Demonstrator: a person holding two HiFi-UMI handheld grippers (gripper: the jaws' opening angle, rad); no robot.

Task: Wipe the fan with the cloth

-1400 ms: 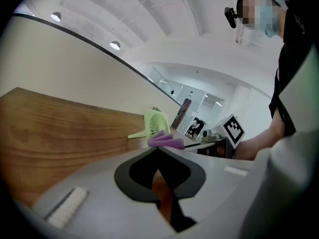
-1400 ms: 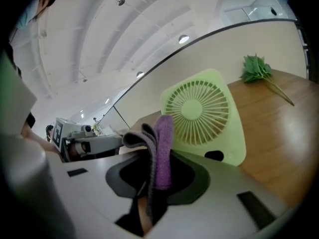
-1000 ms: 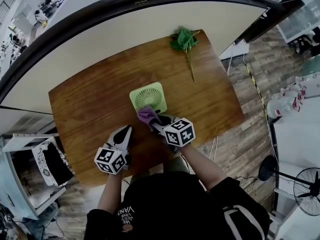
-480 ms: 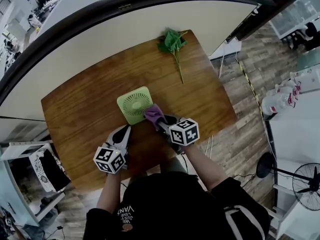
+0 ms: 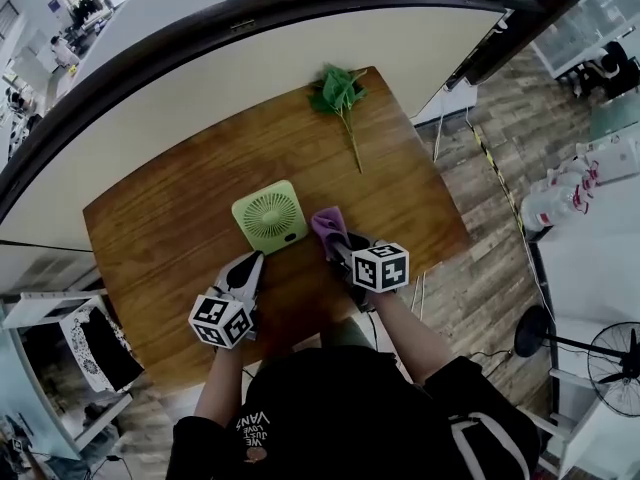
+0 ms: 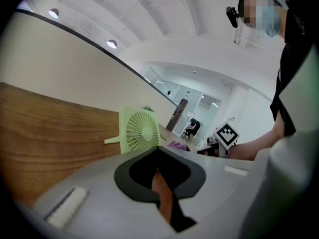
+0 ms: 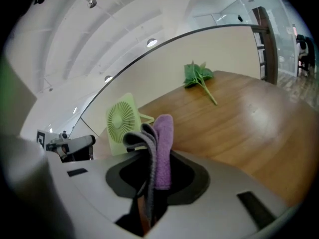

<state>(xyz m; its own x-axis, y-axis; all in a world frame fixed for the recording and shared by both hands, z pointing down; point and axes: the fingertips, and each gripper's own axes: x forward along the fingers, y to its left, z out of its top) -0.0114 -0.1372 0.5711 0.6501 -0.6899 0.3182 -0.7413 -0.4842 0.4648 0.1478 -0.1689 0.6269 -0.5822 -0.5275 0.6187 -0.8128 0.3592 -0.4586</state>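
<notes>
My right gripper [image 5: 337, 242] pinches the limp cloth [image 5: 325, 222]; my left gripper [image 5: 251, 263], pressed together empty, should steady the light fan [image 5: 270, 216] by its edge.

Wooden table [image 5: 150, 243] with fan [image 5: 269, 216], leafy sprig [image 5: 336, 91]

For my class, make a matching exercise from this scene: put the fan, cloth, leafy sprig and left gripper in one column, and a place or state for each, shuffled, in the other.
Column one
1. fan
2. cloth
3. leafy sprig
4. left gripper

Column two
A. clamped in the right gripper
B. shut, nothing between its jaws
C. standing near the middle of the table
D. lying flat near the table's far edge

Pairs: 1-C, 2-A, 3-D, 4-B
</notes>
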